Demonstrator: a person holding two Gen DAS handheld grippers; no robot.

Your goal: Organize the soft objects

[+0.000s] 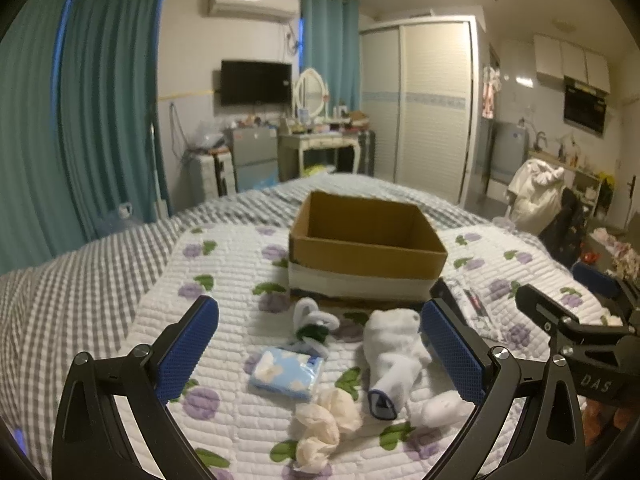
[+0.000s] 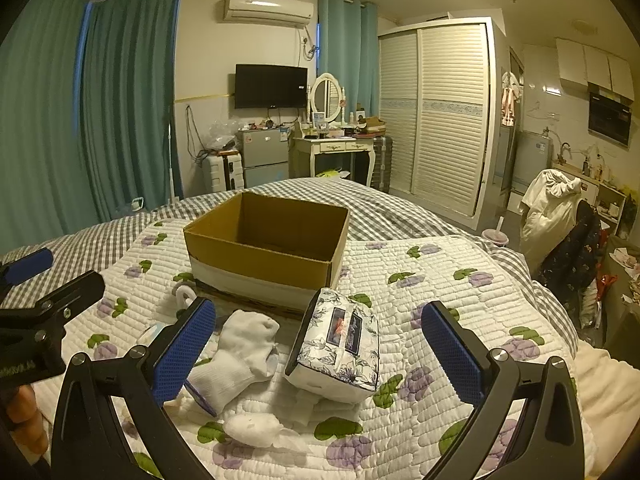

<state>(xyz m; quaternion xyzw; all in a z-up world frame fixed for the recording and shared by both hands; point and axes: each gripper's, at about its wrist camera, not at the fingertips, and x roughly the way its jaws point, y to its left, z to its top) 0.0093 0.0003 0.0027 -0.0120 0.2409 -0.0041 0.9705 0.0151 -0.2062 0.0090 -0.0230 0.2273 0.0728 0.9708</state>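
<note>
My left gripper (image 1: 320, 344) and right gripper (image 2: 319, 346) both gape, knurled blue pads empty. Below them on my quilted floral bedspread (image 1: 224, 412) lie crumpled tissue (image 1: 326, 420), ribbed white socks (image 1: 394, 360), a glossy tissue pack (image 2: 340, 344); beyond, the open cardboard box (image 1: 364, 248).

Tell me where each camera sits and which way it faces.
Left wrist: on the left gripper, above the quilt, facing the cardboard box; its own open fingers show, with the right gripper alongside.
Right wrist: on the right gripper, facing the tissue pack and box; the left gripper's edge shows.
Shared: box, white sock, bedroom.
</note>
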